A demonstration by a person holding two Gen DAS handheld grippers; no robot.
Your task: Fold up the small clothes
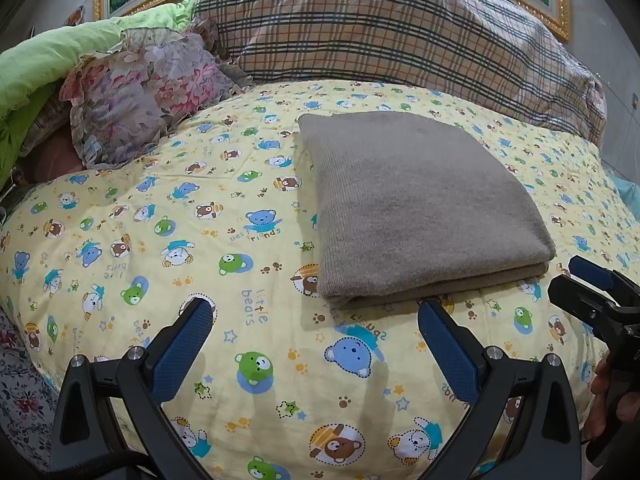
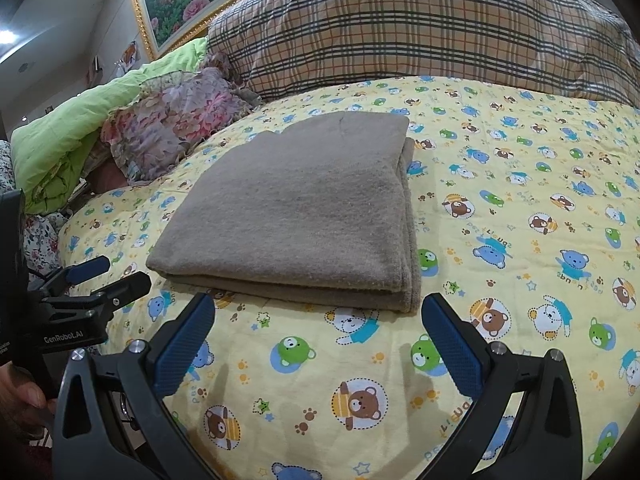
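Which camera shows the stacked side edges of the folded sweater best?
The right wrist view. There the folded sweater turns its right side to the camera, so the stacked layers show along that edge. The left wrist view shows the sweater mostly from above, with only its near folded edge layered.

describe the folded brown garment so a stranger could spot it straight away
Start at the big plaid pillow at the head of the bed, then come down onto the yellow quilt printed with cartoon bears. The folded garment lies flat on that quilt. It is the only plain thing there: grey-brown, fuzzy, a neat rectangle.
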